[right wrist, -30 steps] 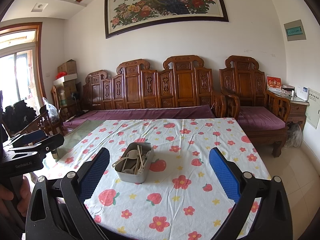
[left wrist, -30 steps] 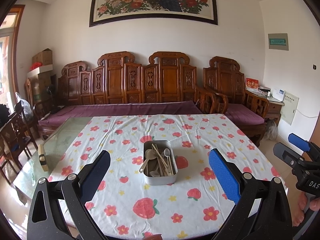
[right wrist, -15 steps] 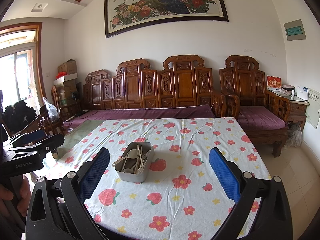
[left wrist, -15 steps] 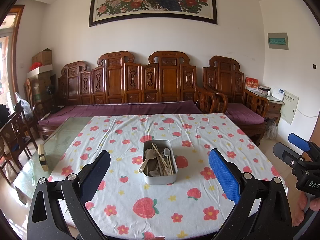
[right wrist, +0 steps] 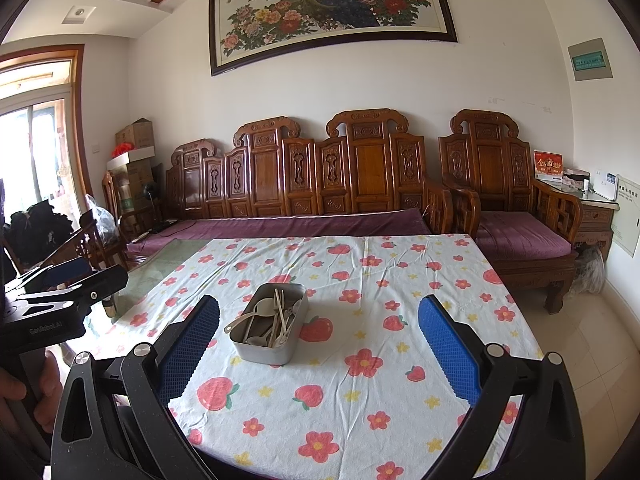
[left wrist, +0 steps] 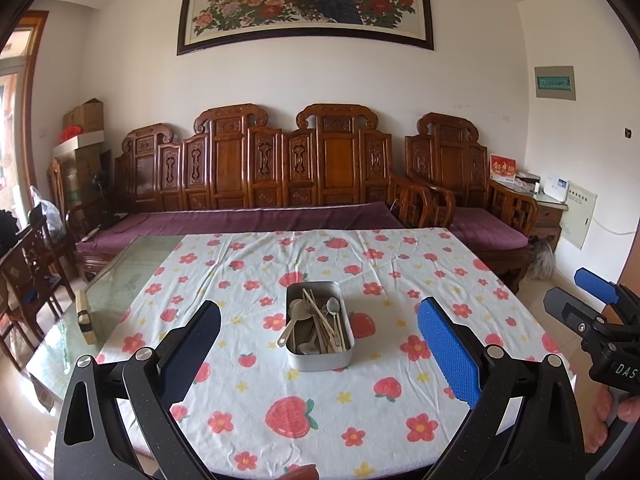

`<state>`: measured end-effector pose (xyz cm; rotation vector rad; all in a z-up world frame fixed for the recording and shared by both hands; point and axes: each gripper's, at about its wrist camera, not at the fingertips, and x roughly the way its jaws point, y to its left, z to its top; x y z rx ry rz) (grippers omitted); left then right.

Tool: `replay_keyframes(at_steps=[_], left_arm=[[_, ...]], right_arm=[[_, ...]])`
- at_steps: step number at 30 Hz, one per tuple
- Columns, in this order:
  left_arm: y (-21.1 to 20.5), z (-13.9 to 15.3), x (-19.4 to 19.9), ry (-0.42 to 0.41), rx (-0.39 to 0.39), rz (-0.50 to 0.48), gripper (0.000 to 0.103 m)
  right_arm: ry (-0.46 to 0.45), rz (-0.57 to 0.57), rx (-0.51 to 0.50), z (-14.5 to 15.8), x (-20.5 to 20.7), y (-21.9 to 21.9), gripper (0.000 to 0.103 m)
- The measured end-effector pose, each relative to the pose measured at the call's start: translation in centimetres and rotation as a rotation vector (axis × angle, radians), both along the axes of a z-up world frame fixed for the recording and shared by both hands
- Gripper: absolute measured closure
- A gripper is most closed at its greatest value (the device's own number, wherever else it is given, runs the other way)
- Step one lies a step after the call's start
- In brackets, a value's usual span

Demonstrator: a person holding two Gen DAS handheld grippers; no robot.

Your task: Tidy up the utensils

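The left gripper (left wrist: 318,354) is held above the near edge of the table, its two blue-padded fingers (left wrist: 448,354) spread wide with nothing between them. The right gripper (right wrist: 318,354) is likewise wide open and empty, also over the near edge. In the left wrist view the right gripper shows at the far right edge, off the table's right side, held by a hand (left wrist: 628,412); in the right wrist view the left gripper appears at the left edge, beside the table's left side, with a hand (right wrist: 24,392) around its grip.

Ahead of both grippers, apart from either, a rectangular metal tin (left wrist: 319,326) sits on the tablecloth (left wrist: 400,392) around the middle of the table. From the left gripper it lies straight ahead, centred in the gap between the fingers; from the right gripper it lies ahead and somewhat left of centre, (right wrist: 267,324) nearer the left finger. The tin holds a jumble of utensils: pale spoons (left wrist: 296,312), one with its handle sticking out over the tin's left rim, and several chopsticks (left wrist: 320,314) lying lengthwise and crossed.

The cloth is white with strawberries and red flowers; a large strawberry print lies just right of the tin. Left of the cloth the glass tabletop (left wrist: 116,284) is bare, with a small wooden block (left wrist: 85,316) on it. Beyond the table stands a carved wooden bench (left wrist: 260,184) with purple cushions, beneath a framed peacock painting (left wrist: 308,0).
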<state>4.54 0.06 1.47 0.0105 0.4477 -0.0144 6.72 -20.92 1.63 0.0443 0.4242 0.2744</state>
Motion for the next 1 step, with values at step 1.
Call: replay_keyframes(at_steps=[1], left_arm=[[0.01,0.01,-0.01,0.000,0.000,-0.001,0.008]], right_arm=[[0.000,0.000,-0.001,0.00,-0.01,-0.01,0.003]])
